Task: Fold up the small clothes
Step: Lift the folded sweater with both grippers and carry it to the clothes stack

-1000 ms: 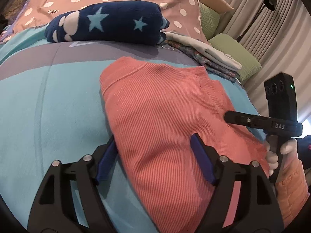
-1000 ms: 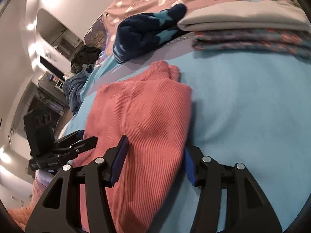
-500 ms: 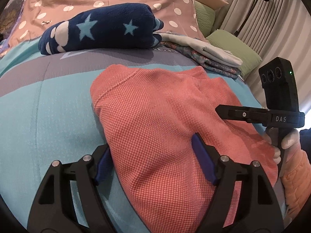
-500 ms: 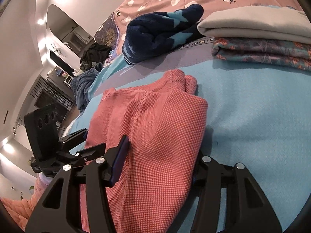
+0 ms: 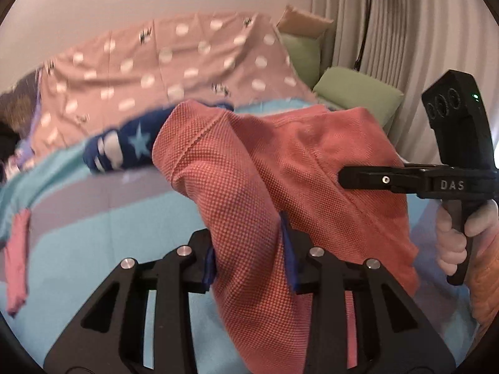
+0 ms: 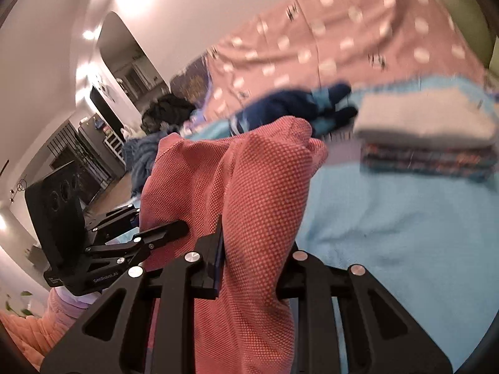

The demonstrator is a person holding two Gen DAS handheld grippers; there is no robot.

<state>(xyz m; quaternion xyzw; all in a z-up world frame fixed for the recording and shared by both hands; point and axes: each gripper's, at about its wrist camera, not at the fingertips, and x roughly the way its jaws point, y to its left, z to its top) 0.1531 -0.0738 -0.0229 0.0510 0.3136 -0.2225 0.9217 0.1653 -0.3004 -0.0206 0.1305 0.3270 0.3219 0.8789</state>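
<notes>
Our left tongs point(image 5: 249, 249) and right tongs point(image 6: 249, 255), marked "DAS", are closing, both clamped on the coral garment point(image 5: 265, 171) above the bed point(image 5: 93, 233).

A pink polka-dot cover point(image 5: 187, 62) is lying across the head of the bed, with green pillows point(image 5: 358, 93) sitting beside pale curtains point(image 5: 405, 46) and a black lamp point(image 5: 371, 6) standing among them. A turquoise blanket point(image 6: 389, 218) is covering the mattress, and a dark heap point(image 6: 168, 109) is resting farther back
</notes>
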